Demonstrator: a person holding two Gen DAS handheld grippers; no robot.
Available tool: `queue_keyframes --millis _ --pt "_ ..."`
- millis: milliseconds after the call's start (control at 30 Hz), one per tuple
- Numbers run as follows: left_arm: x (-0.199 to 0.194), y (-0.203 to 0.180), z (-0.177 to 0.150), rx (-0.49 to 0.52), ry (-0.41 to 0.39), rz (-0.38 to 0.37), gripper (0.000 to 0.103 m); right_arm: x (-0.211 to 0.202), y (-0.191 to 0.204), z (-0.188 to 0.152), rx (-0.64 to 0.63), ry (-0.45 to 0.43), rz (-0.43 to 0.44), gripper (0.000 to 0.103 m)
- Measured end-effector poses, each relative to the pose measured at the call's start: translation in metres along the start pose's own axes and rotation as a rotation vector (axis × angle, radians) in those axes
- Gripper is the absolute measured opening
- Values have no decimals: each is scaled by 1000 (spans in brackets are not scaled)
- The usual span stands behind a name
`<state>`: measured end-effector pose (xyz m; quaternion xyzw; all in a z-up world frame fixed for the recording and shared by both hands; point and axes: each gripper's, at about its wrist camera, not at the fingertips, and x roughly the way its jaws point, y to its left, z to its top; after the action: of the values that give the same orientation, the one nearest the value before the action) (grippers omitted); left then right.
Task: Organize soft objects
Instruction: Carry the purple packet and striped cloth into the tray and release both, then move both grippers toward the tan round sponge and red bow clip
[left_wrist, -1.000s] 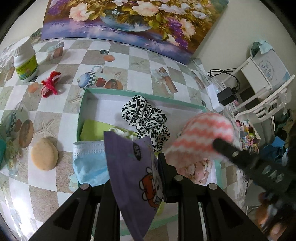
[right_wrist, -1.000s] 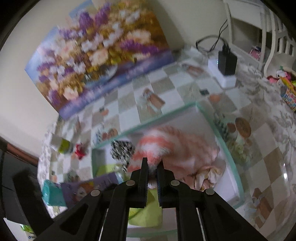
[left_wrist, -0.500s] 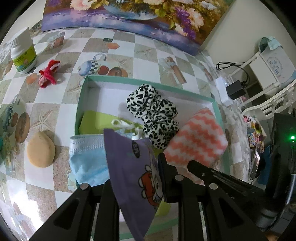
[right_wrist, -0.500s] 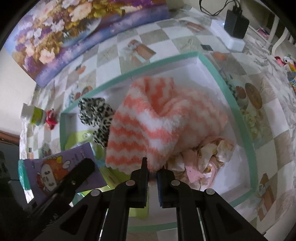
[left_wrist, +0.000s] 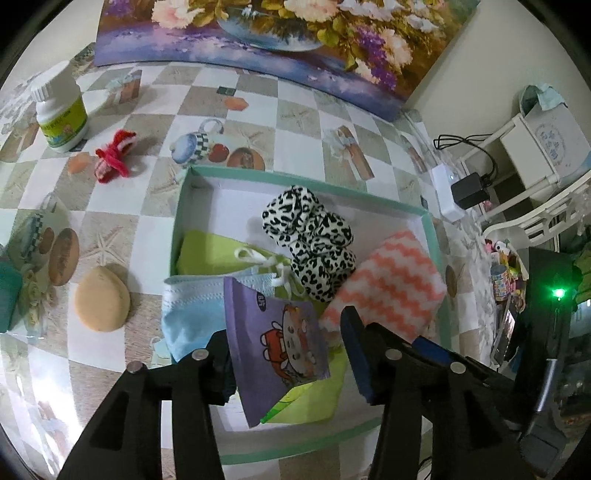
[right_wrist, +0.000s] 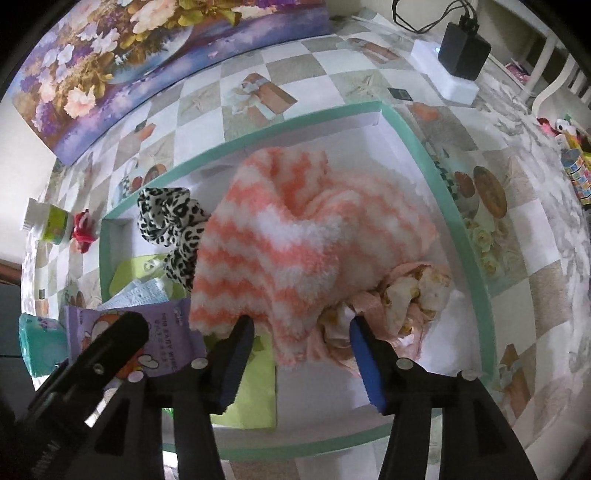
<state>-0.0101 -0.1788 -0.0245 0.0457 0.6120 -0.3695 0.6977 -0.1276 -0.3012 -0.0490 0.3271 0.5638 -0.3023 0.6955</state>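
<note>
**A:** Fluffy coral-and-white sock (right_wrist: 295, 236) sits mid-frame inside the teal-rimmed box (right_wrist: 469, 236), draped over a peach cloth (right_wrist: 406, 295). Right hand-held gripper (right_wrist: 301, 332) has just been opening; nothing's pinched, so it looks dropped on purpose.

**B:** Same with the left hand-held gripper (left_wrist: 284, 343): its jaws have just been opening too, and the purple wipes packet (left_wrist: 277, 332) stands loose between them, low centre, over the blue mask (left_wrist: 192, 306). Leopard scrunchie (left_wrist: 314, 243) is already in. Tan sponge (left_wrist: 101, 302), lower left on the surface, looks like the next pick.
</note>
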Motion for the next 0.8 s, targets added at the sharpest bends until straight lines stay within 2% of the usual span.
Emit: queue_keyframes --millis 67,133,267,400,567,667,733,800 --pt "-5 2 1 -9 -14 5 68 -6 1 0 -4 -13 -9 63" --pt "-10 4 2 -20 -31 16 73 -11 2 0 -6 -30 -19 68" --pt "-21 10 6 -40 -68 41 81 -22 0 0 -2 -56 -28 71" --pt "-32 18 10 -69 -94 17 87 -30 -1 0 3 -79 -30 76" --pt "-40 25 11 -91 -106 14 88 -38 -3 -1 7 -103 -40 84" --pt "-46 35 13 -110 -115 65 89 -38 -1 0 8 -119 -53 92" --pt "-49 43 14 -119 -123 140 89 -39 0 0 5 -128 -55 100" --pt "-52 54 14 -137 -132 215 89 -40 2 0 -1 -134 -59 102"
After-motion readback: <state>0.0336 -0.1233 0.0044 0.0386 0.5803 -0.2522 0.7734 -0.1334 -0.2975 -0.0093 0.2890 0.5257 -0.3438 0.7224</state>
